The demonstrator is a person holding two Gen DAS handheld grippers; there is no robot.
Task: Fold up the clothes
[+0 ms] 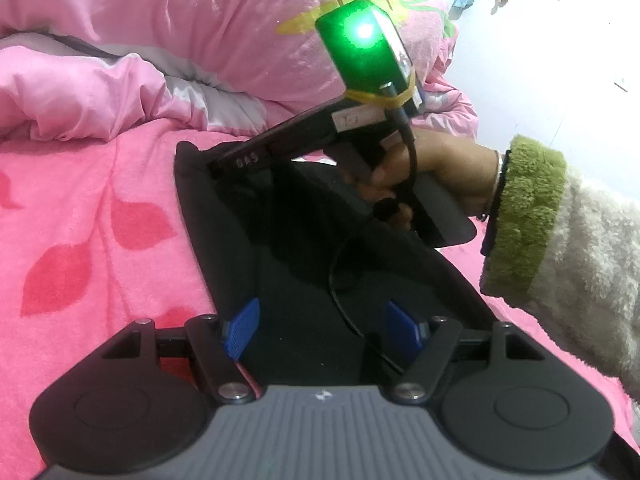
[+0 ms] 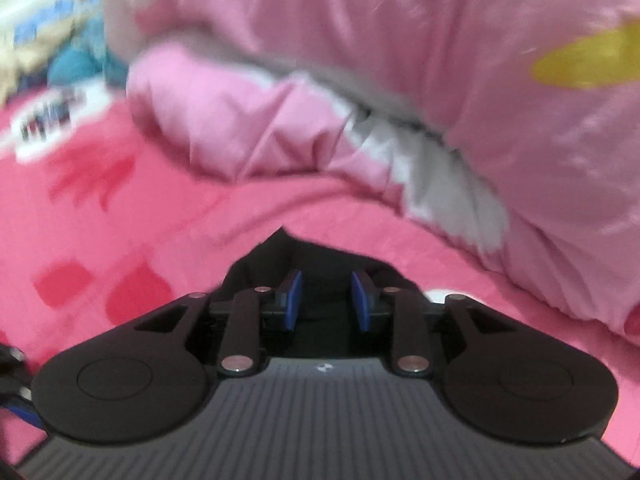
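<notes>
Lettering "DAS" reads in pale characters on the black arm of the right tongs [image 1: 214, 170] as seen from the left wrist view, at about 11 o'clock of frame centre. One pale label strip sits higher on that same body; its writing is too faint to read. One small white emblem marks the grey ribbed housing in each wrist view; not legible as a name.

Count: one black garment [image 1: 240, 240], lying flat on the bed. One pink blanket with red leaf print [image 1: 80, 240] under it. One pale pink quilt [image 1: 200, 20], bunched from 10 to 1 o'clock, with a yellow-green printed motif. One green-lit module [image 1: 362, 46] strapped on the right tool with a yellow band. One black cable [image 1: 412, 152] hanging from it. One right hand [image 1: 432, 168] on the grip, cuffed in a green-trimmed fleece sleeve [image 1: 528, 216]. Two cloth items hang on the wall at 1 o'clock.

Left tongs [image 1: 320, 330]: two blue pads [image 1: 242, 328] spread wide, garment between and below them, nothing pinched.

Right tongs [image 2: 326, 300]: own view blurred; two blue pads [image 2: 294, 300] stand apart with black cloth between them, not pressed on it. In the left view the tip touches the garment's far corner at 11 o'clock.
</notes>
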